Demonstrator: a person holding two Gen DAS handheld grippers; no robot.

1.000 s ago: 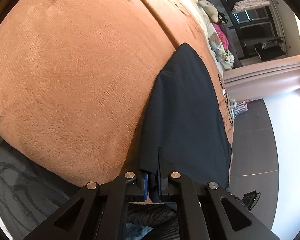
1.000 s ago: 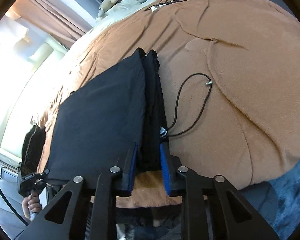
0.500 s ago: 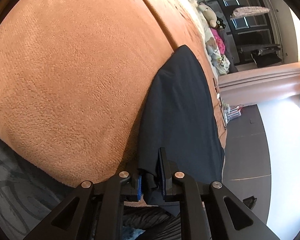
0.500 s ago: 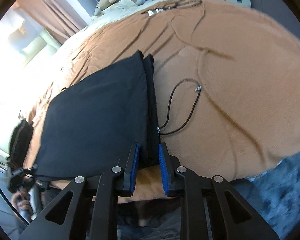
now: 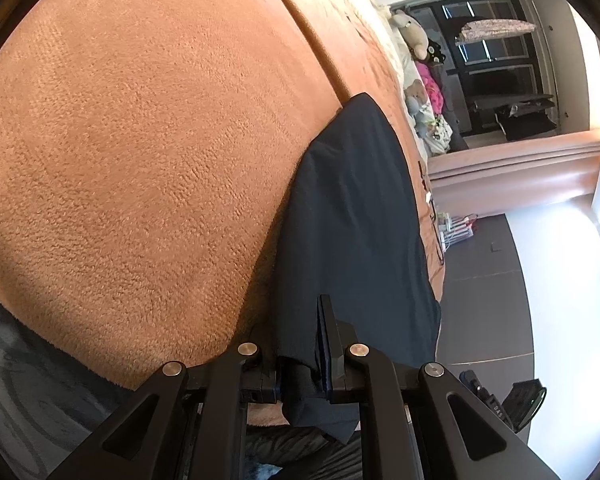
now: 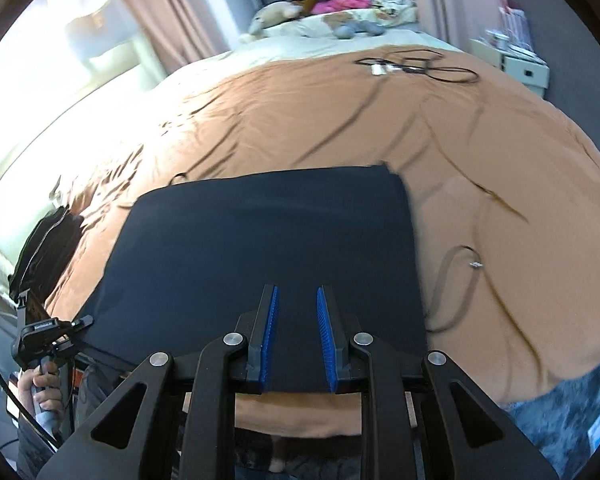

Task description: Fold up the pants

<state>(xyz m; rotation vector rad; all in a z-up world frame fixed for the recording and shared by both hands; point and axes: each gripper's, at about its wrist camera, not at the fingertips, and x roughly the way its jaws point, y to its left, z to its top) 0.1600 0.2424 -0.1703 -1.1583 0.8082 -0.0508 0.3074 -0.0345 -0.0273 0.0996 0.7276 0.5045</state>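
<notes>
The dark navy pants [image 6: 268, 248] lie folded into a flat rectangle on the brown blanket [image 6: 340, 120] near the bed's front edge. In the left wrist view the pants [image 5: 352, 216] stretch away from my left gripper [image 5: 300, 344], which is shut on their near corner; cloth hangs below the jaws. My right gripper [image 6: 297, 328] is open and empty, hovering above the near edge of the pants, nothing between its blue pads [image 6: 270, 332]. The left gripper and the hand holding it also show in the right wrist view [image 6: 48, 332] at the pants' left corner.
A black cable [image 6: 456, 280] with a metal plug lies on the blanket right of the pants. More cables [image 6: 416, 66] lie further back. Stuffed toys [image 6: 324, 12] sit at the head of the bed. A dark bag [image 6: 40, 248] sits at the left edge.
My right gripper has let go of the pants' edge, opened and swung left over the fold. The left gripper stays shut on its corner and has lowered toward the bed.
</notes>
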